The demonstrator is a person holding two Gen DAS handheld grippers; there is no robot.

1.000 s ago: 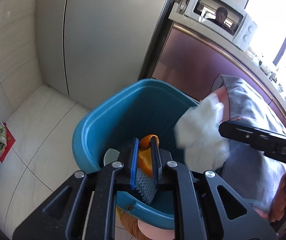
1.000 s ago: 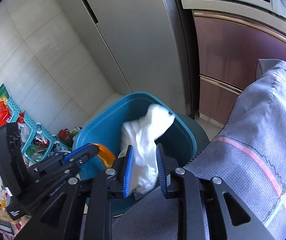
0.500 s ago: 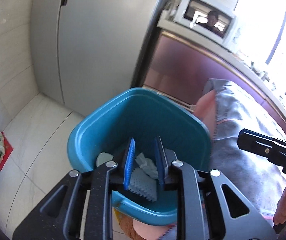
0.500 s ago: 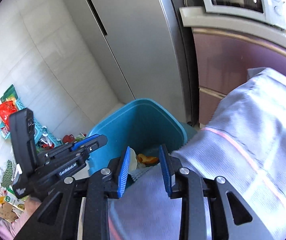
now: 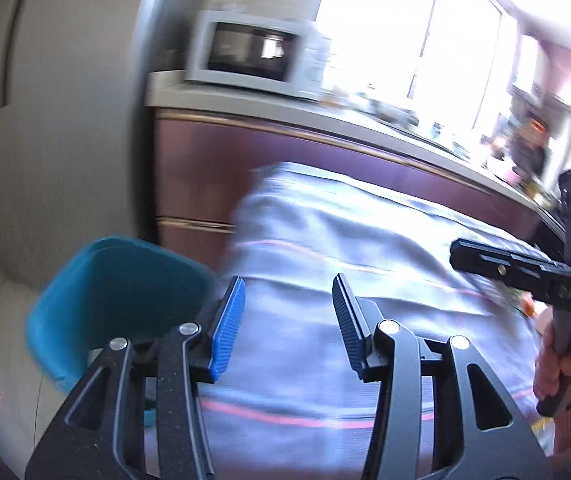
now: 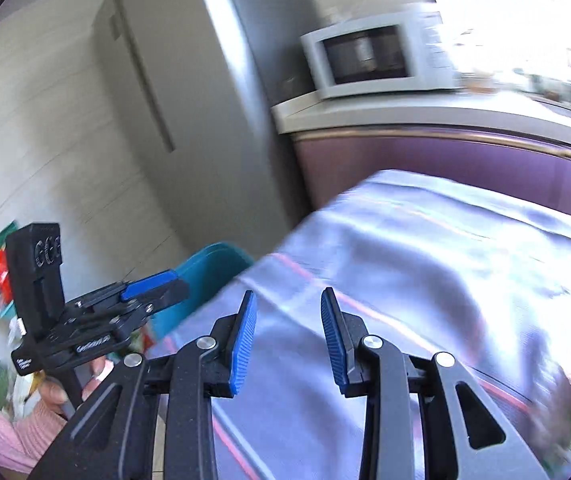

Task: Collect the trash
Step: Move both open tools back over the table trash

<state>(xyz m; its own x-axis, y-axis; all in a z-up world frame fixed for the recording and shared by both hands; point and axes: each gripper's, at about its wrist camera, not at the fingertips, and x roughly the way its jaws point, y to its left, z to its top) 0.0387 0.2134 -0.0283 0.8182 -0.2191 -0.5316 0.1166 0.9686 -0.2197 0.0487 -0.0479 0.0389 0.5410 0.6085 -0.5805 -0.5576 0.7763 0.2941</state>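
Grippers both empty over grey striped tablecloth (image 5: pixel 365 240). Left gripper (image 5: pixel 288 320): blue pads apart and jaws opening, nothing between them, only blurred cloth behind the gap. Right gripper (image 6: pixel 287 338): pads parted to a moderate gap, nothing clamped, cloth behind. Teal trash bin (image 5: pixel 117 296) sits at 9 o'clock of the left gripper in the left wrist view, on the pale floor just beside the cloth's edge; its inside is too blurred to read. In the right wrist view the bin (image 6: pixel 209 276) shows at 10 o'clock of the right gripper, partly hidden by the left gripper's body and the cloth. White microwave (image 5: pixel 245 56) on the counter (image 5: pixel 325 116) at 12 o'clock, above purple cabinet fronts (image 5: pixel 205 176); grey refrigerator (image 6: pixel 189 92) to its left. Person's hand (image 5: pixel 557 364) grips the right gripper's handle at 3 o'clock in the left view. Coloured clutter along the wall at 9 o'clock in the right view, blurred.
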